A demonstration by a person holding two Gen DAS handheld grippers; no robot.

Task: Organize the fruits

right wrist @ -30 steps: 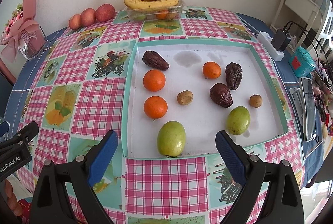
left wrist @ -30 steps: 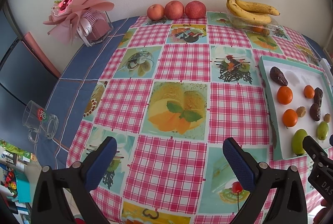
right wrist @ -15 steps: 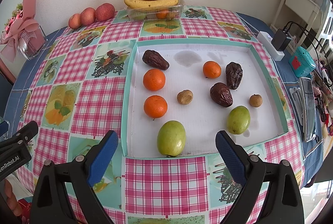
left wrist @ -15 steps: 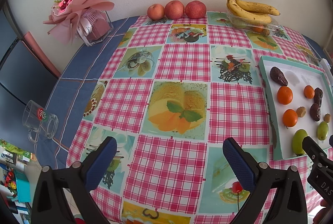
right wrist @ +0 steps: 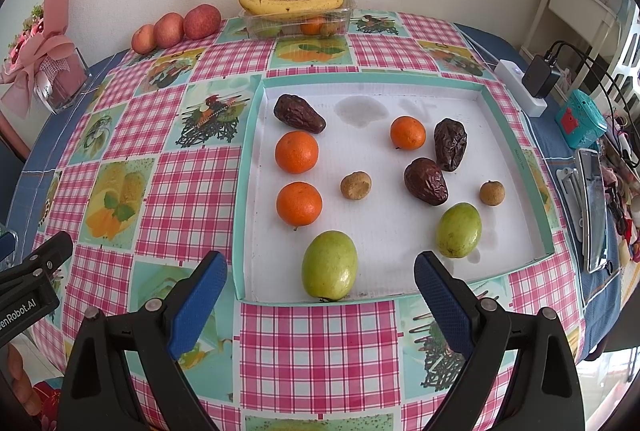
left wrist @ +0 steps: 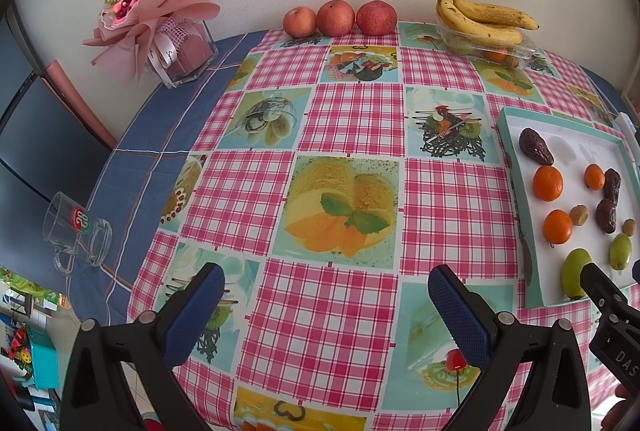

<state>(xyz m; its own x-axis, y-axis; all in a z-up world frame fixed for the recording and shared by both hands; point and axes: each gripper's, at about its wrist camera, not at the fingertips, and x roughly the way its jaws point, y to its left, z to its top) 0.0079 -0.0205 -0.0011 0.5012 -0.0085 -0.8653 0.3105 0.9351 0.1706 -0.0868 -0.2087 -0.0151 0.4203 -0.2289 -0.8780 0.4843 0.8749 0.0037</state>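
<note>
A shallow white tray with a teal rim [right wrist: 400, 81] lies on the checked tablecloth and holds loose fruit. In it are three oranges [right wrist: 297, 152], three dark dates [right wrist: 425, 181], two small brown longans [right wrist: 355, 185] and two green fruits [right wrist: 329, 265]. My right gripper [right wrist: 320, 287] is open with nothing in it, hovering just before the tray's near edge, with the larger green fruit between its fingers' line of sight. My left gripper [left wrist: 326, 305] is open over bare tablecloth, left of the tray [left wrist: 516, 199].
At the back by the wall lie three apples [left wrist: 337, 18] and bananas on a clear plastic box [right wrist: 298, 17]. A bouquet in a glass vase [left wrist: 176, 47] stands back left, a glass mug [left wrist: 76, 235] at the left edge. A power strip, phone and clutter [right wrist: 592, 187] line the right.
</note>
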